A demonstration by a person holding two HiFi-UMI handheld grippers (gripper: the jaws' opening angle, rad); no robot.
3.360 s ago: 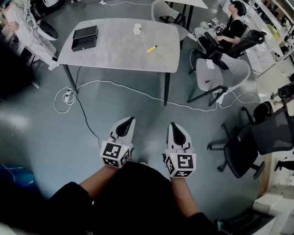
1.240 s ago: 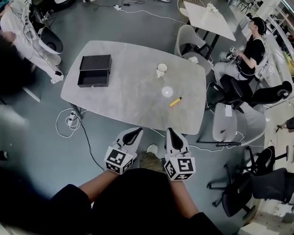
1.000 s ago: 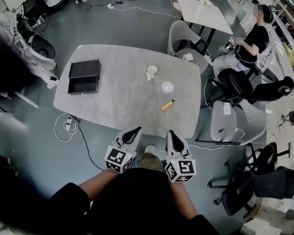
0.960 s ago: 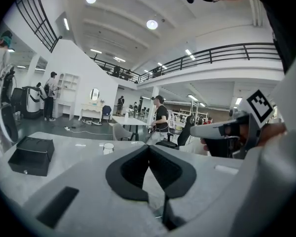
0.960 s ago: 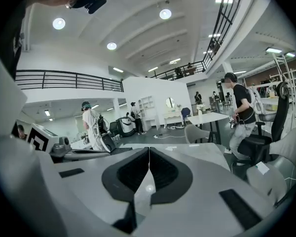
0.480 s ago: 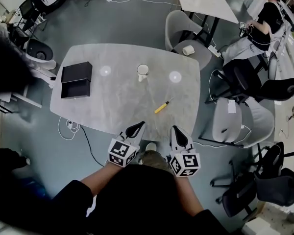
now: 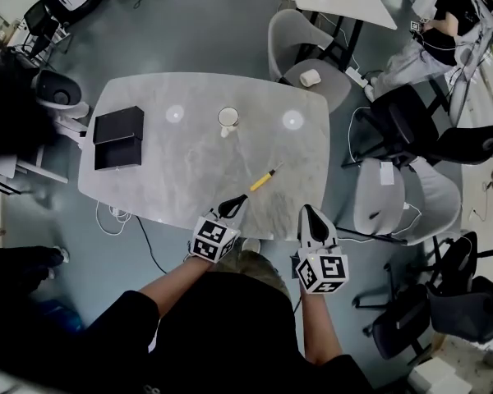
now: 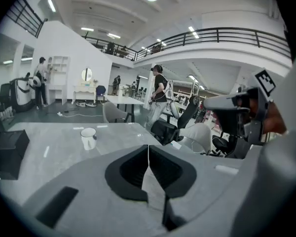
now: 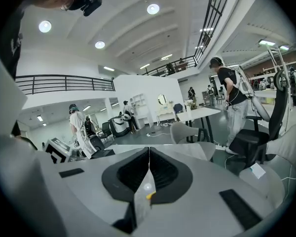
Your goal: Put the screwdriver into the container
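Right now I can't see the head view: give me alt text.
A yellow screwdriver lies on the grey table ahead of the left gripper; both it and the right gripper are shut and empty. The black container sits at the table's left end, a white mug near the middle.

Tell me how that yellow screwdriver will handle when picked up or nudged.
The screwdriver looks small and slim, so it is probably light and rigid. It lies flat on the smooth table, so a nudge may roll or slide it. The thin shaft likely grips worse than the yellow handle.
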